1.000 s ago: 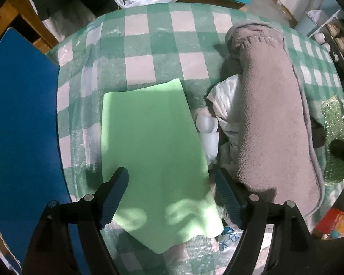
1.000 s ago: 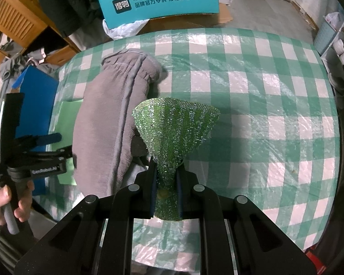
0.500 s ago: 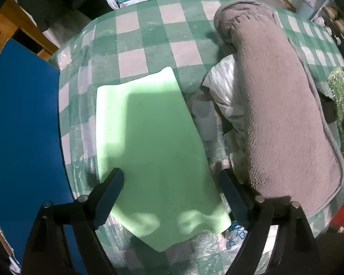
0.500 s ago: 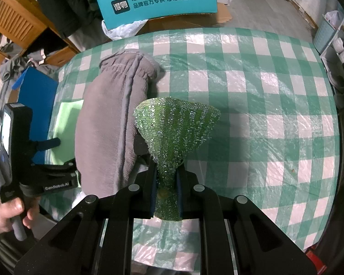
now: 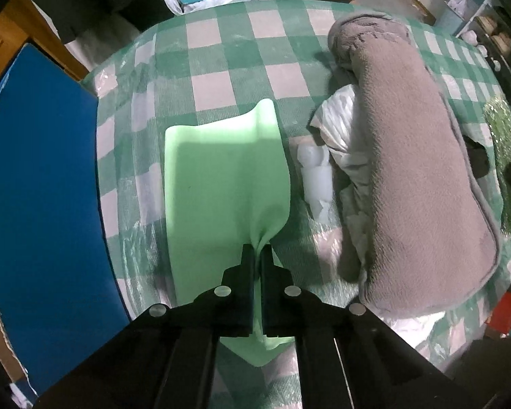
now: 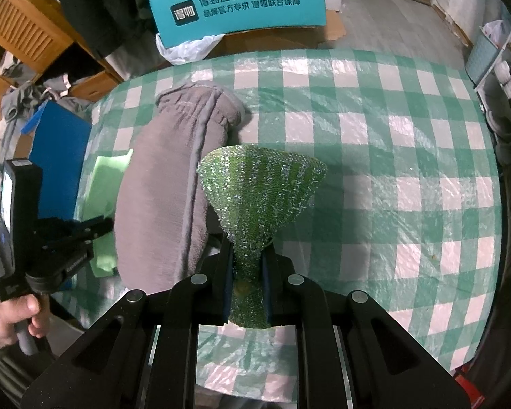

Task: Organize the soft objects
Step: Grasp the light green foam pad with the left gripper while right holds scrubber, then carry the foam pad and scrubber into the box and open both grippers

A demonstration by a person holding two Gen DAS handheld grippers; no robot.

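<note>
My left gripper [image 5: 258,255] is shut on the near edge of a light green foam sheet [image 5: 221,187], which lies on the green checked tablecloth [image 5: 221,54] with its far corner curled up. My right gripper [image 6: 248,259] is shut on a sparkly green scouring cloth [image 6: 260,184] that fans out above the table. A rolled grey fleece towel [image 5: 415,163] lies between them; it also shows in the right wrist view [image 6: 167,184]. The left gripper [image 6: 68,238] and the foam sheet [image 6: 105,184] show at the left of the right wrist view.
A crumpled white plastic bag and white foam pieces [image 5: 318,177] lie beside the towel. A blue board [image 5: 41,184] stands at the table's left edge. A teal box [image 6: 238,3] sits beyond the far edge. Shelves [image 6: 504,68] stand at the right.
My left gripper has shut on the green foam sheet, pinching its near edge and bunching it. The right gripper holds the sparkly cloth as before.
</note>
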